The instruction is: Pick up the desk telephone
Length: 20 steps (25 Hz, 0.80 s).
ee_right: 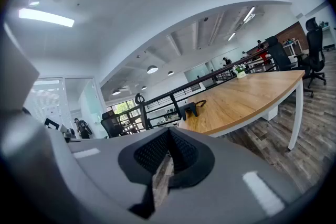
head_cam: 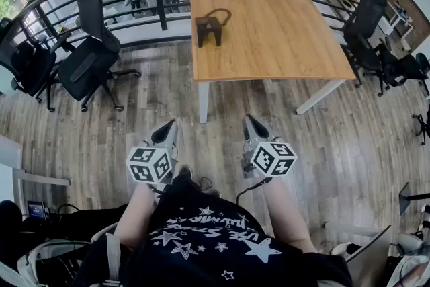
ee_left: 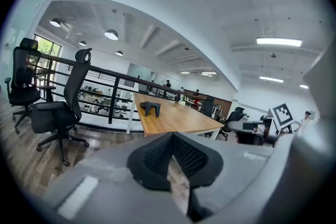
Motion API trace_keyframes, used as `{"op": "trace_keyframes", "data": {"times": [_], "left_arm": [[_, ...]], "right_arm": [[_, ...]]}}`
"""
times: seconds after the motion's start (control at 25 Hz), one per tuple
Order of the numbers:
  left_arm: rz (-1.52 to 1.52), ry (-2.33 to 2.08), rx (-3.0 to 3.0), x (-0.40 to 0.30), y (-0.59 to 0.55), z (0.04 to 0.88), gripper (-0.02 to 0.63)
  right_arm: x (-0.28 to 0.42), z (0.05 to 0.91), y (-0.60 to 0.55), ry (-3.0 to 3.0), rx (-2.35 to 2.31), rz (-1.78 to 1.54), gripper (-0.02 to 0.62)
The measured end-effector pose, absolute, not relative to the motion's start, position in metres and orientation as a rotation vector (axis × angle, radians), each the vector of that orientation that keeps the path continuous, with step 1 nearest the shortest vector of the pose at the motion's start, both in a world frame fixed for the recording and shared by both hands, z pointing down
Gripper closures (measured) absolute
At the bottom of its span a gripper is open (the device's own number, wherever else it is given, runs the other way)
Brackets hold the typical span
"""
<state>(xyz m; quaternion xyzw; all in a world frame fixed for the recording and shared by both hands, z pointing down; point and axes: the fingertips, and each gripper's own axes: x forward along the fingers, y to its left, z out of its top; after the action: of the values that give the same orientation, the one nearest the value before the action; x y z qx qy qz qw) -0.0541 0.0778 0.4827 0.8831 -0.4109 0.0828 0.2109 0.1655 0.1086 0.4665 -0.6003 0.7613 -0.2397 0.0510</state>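
Your left gripper (head_cam: 168,128) and right gripper (head_cam: 252,123) are both pressed together on nothing, low by your body. The desk telephone (head_cam: 210,27) stands well ahead on the tabletop (head_cam: 282,37), near its left edge. It is probably stiff, smooth and light, with a looping cord, so clamp the dark body across its sides.

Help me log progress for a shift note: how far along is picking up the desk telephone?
Done: nothing yet; the desk telephone sits untouched on the wooden table. In hand: the left tongs and right tongs are both shut and empty, held near the person's body over the floor, short of the table. Left: approach, grip the telephone and lift it.
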Motion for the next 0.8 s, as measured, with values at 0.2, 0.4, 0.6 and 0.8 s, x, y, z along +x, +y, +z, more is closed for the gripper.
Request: {"op": "trace_keyframes", "data": {"times": [0.2,0.4,0.6,0.8], "left_arm": [[0.252,-1.134,2.451,-0.05,0.078,0.486,0.604],[0.285,-1.134,2.432,-0.049,0.085,0.498,0.604],[0.284,-1.158,2.417,-0.055,0.08,0.497,0.604],[0.175,-1.249,2.314,-0.056,0.047,0.498,0.604]], "right_arm": [[0.165,0.469,0.108,2.322,-1.818,-0.749,0.597],[0.17,0.47,0.115,2.298,-1.791,-0.752,0.597],[0.171,0.472,0.117,2.281,-1.771,-0.771,0.597],[0.172,0.474,0.111,2.295,-1.763,-0.781,0.597]]}}
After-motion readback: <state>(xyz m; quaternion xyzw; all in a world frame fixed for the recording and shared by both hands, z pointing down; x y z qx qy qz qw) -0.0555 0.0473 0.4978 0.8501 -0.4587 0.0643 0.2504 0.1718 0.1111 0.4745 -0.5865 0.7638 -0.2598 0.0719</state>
